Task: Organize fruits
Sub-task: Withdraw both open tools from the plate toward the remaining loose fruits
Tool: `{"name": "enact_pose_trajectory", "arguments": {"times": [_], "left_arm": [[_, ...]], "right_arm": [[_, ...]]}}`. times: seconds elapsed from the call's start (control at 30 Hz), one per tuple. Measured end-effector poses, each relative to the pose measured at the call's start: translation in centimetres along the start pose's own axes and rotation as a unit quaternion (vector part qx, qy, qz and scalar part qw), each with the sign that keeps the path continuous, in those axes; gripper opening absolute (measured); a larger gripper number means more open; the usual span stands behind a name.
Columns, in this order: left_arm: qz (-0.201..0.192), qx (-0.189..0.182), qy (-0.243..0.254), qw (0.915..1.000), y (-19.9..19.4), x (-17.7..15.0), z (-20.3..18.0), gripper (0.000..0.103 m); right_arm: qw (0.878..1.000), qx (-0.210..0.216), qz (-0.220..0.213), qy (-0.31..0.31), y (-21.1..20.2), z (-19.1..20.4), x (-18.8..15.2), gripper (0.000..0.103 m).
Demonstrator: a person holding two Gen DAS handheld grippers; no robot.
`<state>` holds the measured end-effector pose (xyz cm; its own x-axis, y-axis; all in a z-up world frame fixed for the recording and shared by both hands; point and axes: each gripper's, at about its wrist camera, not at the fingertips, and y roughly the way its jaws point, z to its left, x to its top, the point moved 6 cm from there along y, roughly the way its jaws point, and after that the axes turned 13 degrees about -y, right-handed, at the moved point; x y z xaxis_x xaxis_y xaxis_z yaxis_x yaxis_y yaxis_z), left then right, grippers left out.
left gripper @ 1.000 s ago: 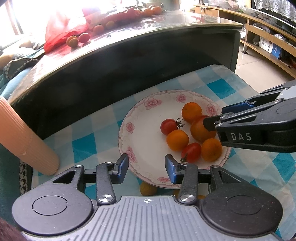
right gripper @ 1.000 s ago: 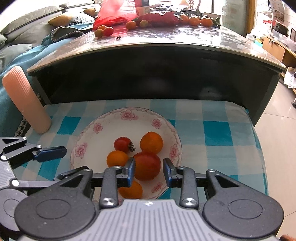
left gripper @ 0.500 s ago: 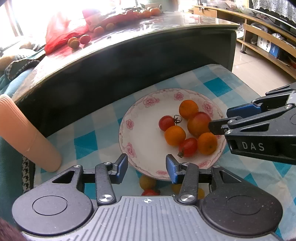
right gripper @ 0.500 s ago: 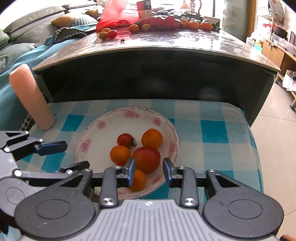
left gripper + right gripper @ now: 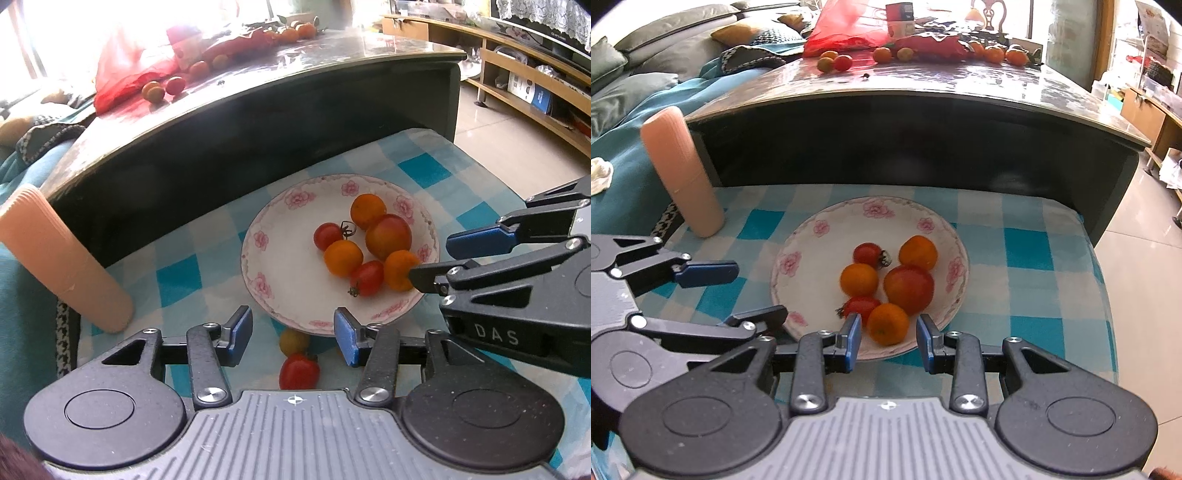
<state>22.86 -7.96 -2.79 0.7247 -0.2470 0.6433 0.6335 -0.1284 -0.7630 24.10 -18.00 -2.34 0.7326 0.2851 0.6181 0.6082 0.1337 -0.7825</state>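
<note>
Floral plate (image 5: 258,254): six fruits; two more (image 5: 297,356) near rim. Left gripper (image 5: 293,330) opening, empty; right gripper (image 5: 888,338) released, empty.

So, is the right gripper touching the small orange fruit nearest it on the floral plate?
Cannot tell. In the right wrist view the orange fruit sits between the right gripper pads with slim gaps, but depth is unclear.

Plate (image 5: 827,236) left half bare: I see open room there. Fruit cluster (image 5: 908,288) crowds its right side. Dark table (image 5: 923,122) edge overhangs just behind the plate. Peach cylinder (image 5: 681,173) stands at the cloth's left corner. Two loose tomatoes (image 5: 297,358) lie near the plate's front rim.
</note>
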Motion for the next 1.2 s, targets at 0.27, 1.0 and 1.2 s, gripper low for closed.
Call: {"name": "enact_pose_trajectory", "arguments": {"times": [0.27,1.0,1.2], "left_arm": [[0.001,0.0,0.0,1.0,-0.5,-0.5,0.2,0.058],[0.017,0.003,0.009,0.9998,-1.5,-3.7,1.5,0.058],[0.03,-0.003,0.003,0.9995,-1.1,-4.3,2.0,0.058]], "right_arm": [[1.0,0.005,0.003,-0.003,-0.6,0.8,-0.7,0.047],[0.999,0.022,0.016,-0.019,-1.0,3.5,-2.3,0.047],[0.999,0.03,0.024,-0.03,-0.5,4.4,-2.6,0.047]]}}
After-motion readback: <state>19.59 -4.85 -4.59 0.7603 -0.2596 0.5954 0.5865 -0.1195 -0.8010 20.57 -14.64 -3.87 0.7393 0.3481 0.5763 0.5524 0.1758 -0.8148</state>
